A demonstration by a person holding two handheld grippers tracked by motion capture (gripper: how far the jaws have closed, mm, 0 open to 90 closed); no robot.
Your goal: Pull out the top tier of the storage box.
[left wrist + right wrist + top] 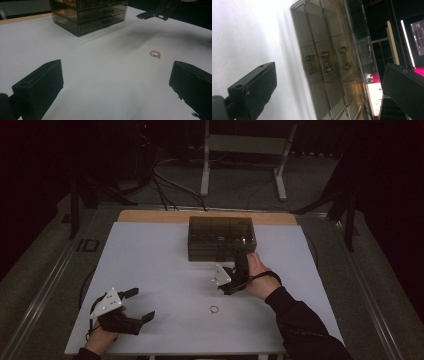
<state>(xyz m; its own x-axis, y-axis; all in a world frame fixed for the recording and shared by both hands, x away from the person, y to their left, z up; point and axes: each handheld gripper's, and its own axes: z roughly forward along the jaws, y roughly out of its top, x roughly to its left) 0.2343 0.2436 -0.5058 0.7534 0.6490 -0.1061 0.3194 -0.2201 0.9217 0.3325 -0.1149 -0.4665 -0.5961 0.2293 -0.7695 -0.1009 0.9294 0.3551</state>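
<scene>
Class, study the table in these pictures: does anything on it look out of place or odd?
One thing stands out: a small pinkish ring lies loose on the white table, apart from the smoky drawer box, whose three drawers look shut. Both tongs, left and right, are open and empty.

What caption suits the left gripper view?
Open left gripper faces a small ring on the white table, drawer box beyond.
</scene>
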